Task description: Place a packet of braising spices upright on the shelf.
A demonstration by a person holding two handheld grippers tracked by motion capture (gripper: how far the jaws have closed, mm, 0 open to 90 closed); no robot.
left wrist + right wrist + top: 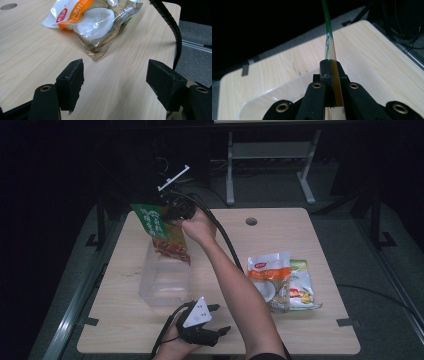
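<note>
Left hand-held gripper [220, 319] idles spread wide; right hand-held gripper [167, 216] pinches green snack packet [162, 231].

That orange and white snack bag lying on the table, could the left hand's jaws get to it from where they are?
Probably yes. The left gripper has its jaws open and empty, and bare table lies between them and the orange and white bag. The right forearm crosses nearby and might crowd the move.

A pale wooden table [310, 235] stands on grey floor [280, 185] in a dim room.
</note>
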